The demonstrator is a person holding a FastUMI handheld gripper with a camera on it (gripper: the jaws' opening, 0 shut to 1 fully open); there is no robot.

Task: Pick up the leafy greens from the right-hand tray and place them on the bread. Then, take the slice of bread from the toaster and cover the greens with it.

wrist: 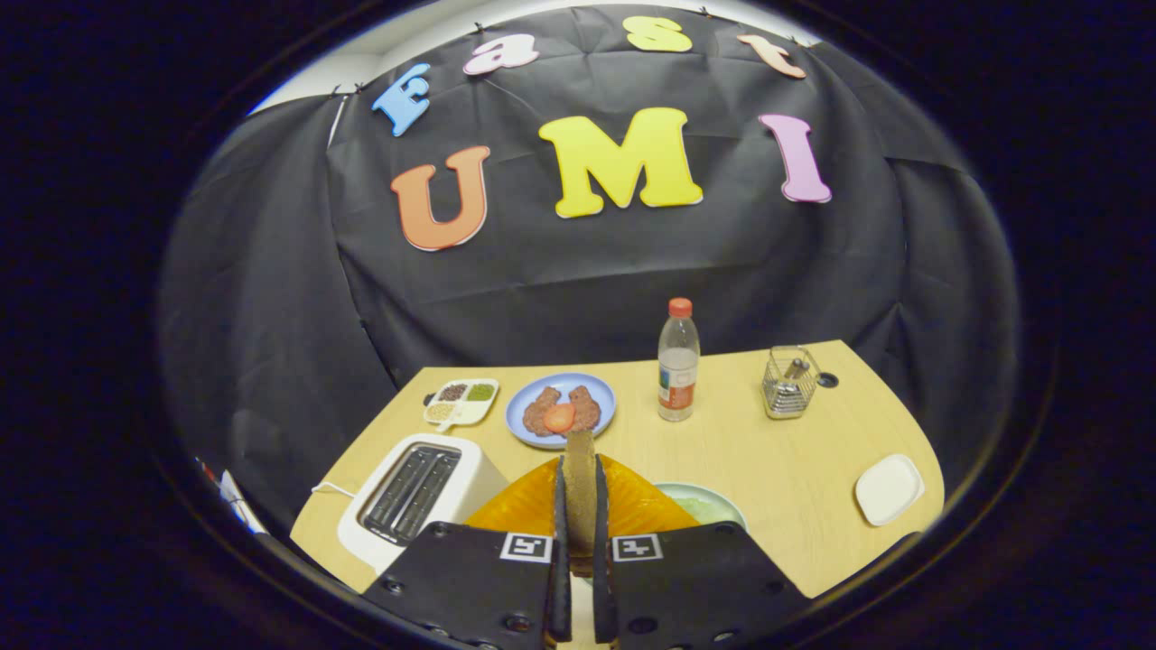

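Observation:
My gripper [579,506] is shut on a brown slice of bread [579,487], which stands on edge between both fingers and rises above them. The white toaster [417,492] sits just left of the fingers with its two dark slots showing nothing inside. Under and just beyond the fingers lies an orange tray [646,506]. A pale green plate [709,503] holding light green leafy stuff peeks out right of the fingers. Whether bread lies on the orange tray is hidden by the fingers.
Beyond the fingers a blue plate [560,411] holds brown patties and a tomato slice. A divided dish of beans [461,400] stands left of it. A water bottle [678,361], a wire basket [790,382] and a small white square dish [889,488] stand to the right on the wooden table [777,451].

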